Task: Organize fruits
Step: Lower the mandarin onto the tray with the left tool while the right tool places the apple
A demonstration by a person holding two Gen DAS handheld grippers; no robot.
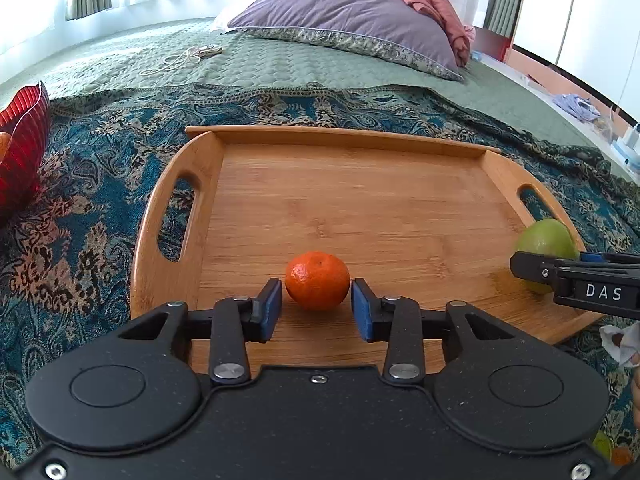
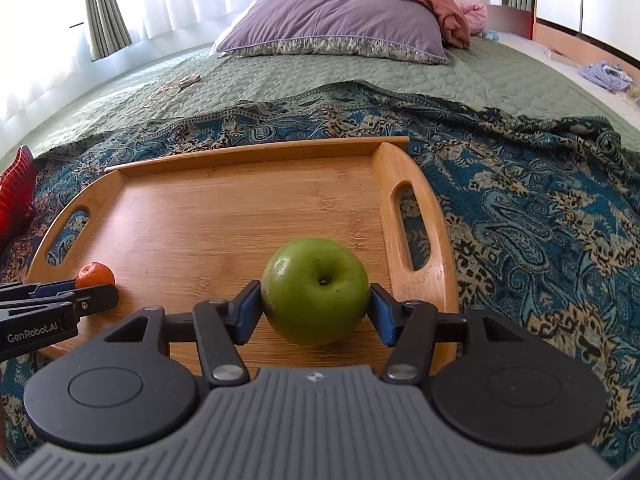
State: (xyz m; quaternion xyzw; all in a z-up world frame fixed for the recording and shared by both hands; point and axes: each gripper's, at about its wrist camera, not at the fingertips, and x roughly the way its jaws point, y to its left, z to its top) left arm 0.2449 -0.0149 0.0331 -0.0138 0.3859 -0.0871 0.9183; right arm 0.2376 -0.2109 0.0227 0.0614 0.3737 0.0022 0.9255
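My left claw (image 1: pixel 317 309) sat right under the camera, its blue pads (image 1: pixel 270 309) spread a little to either side of the mandarin (image 1: pixel 317 280) — a sliver of gap on each side, so released, not pinching. The mandarin rested on the wooden tray (image 1: pixel 360 200), close to its near edge and toward the left handle. Over on my right, the other claw (image 2: pixel 315 312) bracketed the green apple (image 2: pixel 315 290), stem dimple facing the camera. Its pads (image 2: pixel 248 312) sat right at the skin on both flanks; whether they pressed or had just let go, I couldn't tell. The apple stood on the tray's floor near the right handle slot, well apart from the mandarin. The tray lay on a teal patterned blanket (image 2: pixel 540 220) spread over the bed. A red ribbed bowl (image 1: pixel 22 140) peeked in at the far left, off the tray. Behind it all, a purple pillow (image 2: pixel 336 20) leaned by the curtains.
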